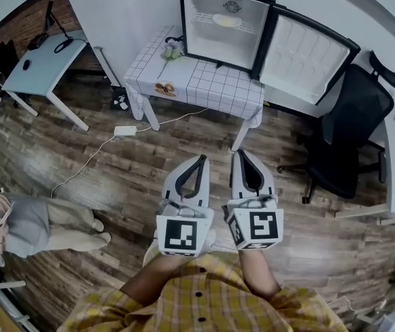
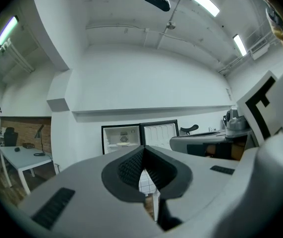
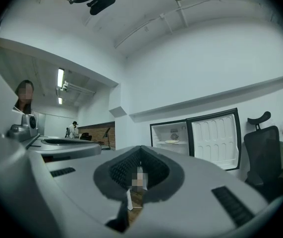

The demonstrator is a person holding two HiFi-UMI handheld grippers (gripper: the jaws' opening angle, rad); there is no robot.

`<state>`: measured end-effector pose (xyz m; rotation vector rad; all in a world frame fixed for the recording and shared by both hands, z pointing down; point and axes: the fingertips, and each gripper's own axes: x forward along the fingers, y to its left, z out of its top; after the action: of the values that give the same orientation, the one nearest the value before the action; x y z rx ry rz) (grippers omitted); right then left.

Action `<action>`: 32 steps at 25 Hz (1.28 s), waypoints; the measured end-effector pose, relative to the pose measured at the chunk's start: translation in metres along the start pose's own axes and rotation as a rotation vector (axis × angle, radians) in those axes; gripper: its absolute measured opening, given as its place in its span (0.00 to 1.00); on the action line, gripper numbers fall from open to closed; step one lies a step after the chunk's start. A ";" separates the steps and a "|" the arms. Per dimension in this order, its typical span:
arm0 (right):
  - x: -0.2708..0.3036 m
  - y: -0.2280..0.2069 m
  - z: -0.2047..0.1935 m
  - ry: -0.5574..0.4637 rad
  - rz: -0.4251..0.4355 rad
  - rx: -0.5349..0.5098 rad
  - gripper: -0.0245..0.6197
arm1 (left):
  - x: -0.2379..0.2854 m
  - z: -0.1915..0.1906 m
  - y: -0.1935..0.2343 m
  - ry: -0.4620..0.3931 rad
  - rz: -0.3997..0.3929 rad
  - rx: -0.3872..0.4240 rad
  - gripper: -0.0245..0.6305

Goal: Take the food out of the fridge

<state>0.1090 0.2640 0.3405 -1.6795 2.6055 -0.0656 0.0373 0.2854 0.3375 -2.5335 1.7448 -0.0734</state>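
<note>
The food point(image 1: 226, 20), pale, flat and round, is seen on the shelf of the open fridge point(image 1: 196, 40), well ahead of both tongs. The left tongs point(image 1: 202, 159) and right tongs point(image 1: 239, 155) are held closed and empty, side by side. The fridge is set on a grid-patterned table point(image 1: 204, 85). A wooden floor point(image 1: 128, 178) is spread beneath the tongs; a black chair point(image 1: 349, 130) is placed ahead to their right.

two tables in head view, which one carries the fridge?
The checked-cloth table, under the open fridge; the plain desk at left does not.
</note>
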 end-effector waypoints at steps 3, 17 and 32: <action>0.000 -0.004 -0.005 0.010 0.010 0.013 0.05 | 0.002 -0.006 0.000 0.009 0.028 -0.001 0.05; 0.055 -0.029 -0.011 0.024 -0.012 -0.006 0.05 | 0.066 -0.014 0.023 -0.003 0.010 -0.048 0.05; 0.192 -0.034 -0.005 0.039 -0.092 -0.029 0.05 | 0.173 -0.005 0.123 -0.027 -0.054 -0.053 0.05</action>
<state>0.0602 0.0748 0.3456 -1.8249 2.5675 -0.0648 -0.0163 0.0796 0.3332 -2.6060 1.6911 0.0047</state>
